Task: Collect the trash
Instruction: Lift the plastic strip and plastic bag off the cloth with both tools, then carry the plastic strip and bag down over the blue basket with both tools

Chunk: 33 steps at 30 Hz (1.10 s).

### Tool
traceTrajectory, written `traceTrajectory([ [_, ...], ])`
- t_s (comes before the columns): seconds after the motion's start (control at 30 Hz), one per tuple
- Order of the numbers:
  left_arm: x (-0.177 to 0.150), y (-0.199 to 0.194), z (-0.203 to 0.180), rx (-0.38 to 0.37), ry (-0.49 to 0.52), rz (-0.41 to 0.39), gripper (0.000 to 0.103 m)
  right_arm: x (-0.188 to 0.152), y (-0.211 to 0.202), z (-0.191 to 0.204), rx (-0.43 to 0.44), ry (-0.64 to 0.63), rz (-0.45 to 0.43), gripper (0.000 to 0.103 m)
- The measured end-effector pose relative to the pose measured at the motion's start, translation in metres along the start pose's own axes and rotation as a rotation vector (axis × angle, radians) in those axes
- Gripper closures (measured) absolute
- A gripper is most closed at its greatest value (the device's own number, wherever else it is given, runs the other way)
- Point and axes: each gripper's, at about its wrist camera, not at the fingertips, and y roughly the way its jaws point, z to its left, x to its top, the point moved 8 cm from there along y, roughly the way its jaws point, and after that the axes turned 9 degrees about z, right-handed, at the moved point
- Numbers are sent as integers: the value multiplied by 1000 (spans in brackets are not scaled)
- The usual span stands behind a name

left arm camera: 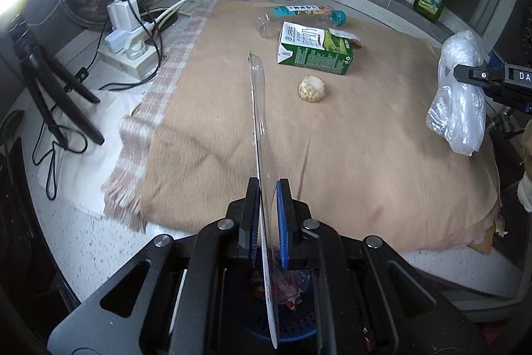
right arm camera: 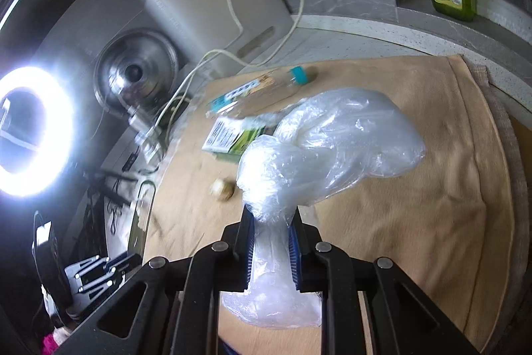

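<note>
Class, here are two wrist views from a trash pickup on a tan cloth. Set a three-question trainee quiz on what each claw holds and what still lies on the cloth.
1. True or false: the right claw is shut on a crumpled plastic bag.
2. What does the left claw grip? A) the carton B) a thin clear plastic sheet C) the bottle
3. Fill in: between the sheet and the bag, below the green carton, lies a small round pale ____.

Key: 1 true. 2 B. 3 lump; what it is cannot be told.
</note>
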Motion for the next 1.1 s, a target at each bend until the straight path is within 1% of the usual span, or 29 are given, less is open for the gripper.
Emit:
traceTrajectory([
  [0.23, -39, -14, 2, -20, -36, -5, 95, -38, -5, 30, -3, -64, 18, 86],
  [0.43, -79, -20, 4, -34, -51, 15, 95, -68, -5, 57, 4, -117, 40, 86],
  [0.53, -95, -22, 6, -35, -56, 23, 95, -84, -3, 68, 16, -129, 59, 86],
  [0.7, -119, -27, 10, -59, -84, 29, 95, -110, 1, 86, 19, -154, 82, 86],
  [0.9, -152, -21, 4, -75, -66, 69, 95, -145, 8, 103, 13, -195, 123, 86],
  [1.1, -176, -8, -4, -99, -58, 112, 95, -185, 23, 114, 11, -219, 185, 86],
])
